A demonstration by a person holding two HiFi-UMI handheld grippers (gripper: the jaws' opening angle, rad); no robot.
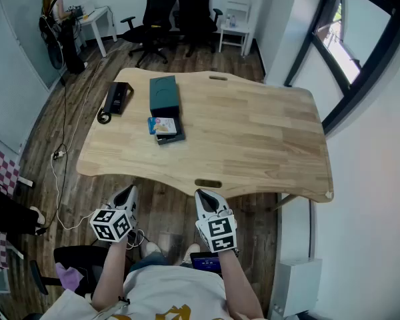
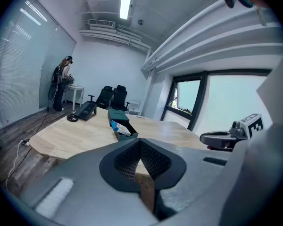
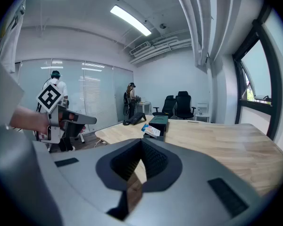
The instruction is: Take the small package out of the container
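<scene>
Both claws are clamped fully shut on nothing: the left gripper (image 1: 129, 193) and right gripper (image 1: 205, 197) hang side by side just off the table's (image 1: 253, 132) near edge. The small package (image 1: 162, 125) sits in the open box (image 1: 165, 97) on the table, well apart from both.

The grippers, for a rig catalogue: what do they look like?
The left gripper and right gripper match: grey bodies, jaws lined with dark ribbed pads, each carrying a cube of black-and-white square markers. The person wears a white shirt.
</scene>
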